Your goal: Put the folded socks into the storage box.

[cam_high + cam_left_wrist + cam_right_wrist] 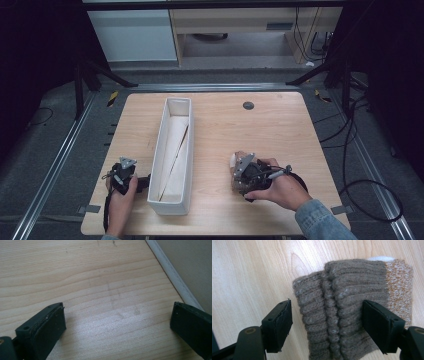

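**Right gripper astride a brown knit sock, jaws apart**

Right gripper (327, 322): your jaws stand apart, one on each side of the sock's ribbed cuff, not pressed into it. The left-hand pad is clear of the knit; the right-hand pad lies over its edge.

Item 1, sock (347, 312): brown ribbed knit, flat on the wooden table (280, 130), near the front right. In the right gripper view its long axis runs away from your jaws, cuff nearest you, a mottled orange-brown part and a white tip at the far end. In the high view the pale tip peeks out beside your right gripper (245, 172), pointing toward the tray.

Item 2, tray (159, 145): long, white, narrow, lengthwise front to back, left of centre, between your two hands. It lies just beside the sock's pale end but apart from it. A thin stick lies slanted inside.

Item 3, left gripper (123, 172): jaws wide apart over bare wood, holding nothing, close to the tray's outer wall (175, 277).

Item 4, dark round cap (248, 105): set in the table's far side, well apart from everything.
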A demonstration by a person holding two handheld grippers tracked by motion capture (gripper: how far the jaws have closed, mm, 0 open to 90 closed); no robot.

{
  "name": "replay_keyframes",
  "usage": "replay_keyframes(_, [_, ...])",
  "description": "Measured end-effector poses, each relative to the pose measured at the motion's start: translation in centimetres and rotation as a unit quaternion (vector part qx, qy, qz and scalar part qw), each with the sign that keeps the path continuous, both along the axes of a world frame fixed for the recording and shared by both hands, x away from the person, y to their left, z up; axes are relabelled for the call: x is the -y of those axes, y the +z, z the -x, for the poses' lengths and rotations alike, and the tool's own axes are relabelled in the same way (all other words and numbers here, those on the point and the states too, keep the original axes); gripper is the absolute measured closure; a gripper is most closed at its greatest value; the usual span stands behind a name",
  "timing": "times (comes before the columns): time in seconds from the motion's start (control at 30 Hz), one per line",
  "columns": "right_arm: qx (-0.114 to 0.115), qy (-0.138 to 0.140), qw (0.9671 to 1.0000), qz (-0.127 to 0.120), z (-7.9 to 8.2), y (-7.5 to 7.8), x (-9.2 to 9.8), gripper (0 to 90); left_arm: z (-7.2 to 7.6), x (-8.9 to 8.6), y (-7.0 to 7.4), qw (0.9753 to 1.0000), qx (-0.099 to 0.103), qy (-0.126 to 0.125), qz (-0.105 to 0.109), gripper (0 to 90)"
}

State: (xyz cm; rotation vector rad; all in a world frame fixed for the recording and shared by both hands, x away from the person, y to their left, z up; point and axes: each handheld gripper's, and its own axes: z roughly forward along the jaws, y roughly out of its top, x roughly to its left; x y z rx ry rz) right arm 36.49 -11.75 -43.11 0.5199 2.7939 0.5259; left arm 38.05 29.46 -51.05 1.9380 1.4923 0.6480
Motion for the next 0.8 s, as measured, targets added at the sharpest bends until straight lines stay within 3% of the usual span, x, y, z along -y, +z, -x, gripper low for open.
replay_keyframes(0.8, [0.046,0.002,0.9987,0.023,-0.1,-1.7,0.0,25.6,0.0,0.0,0.0,1.0,0.0,0.0,-0.001,0.0])
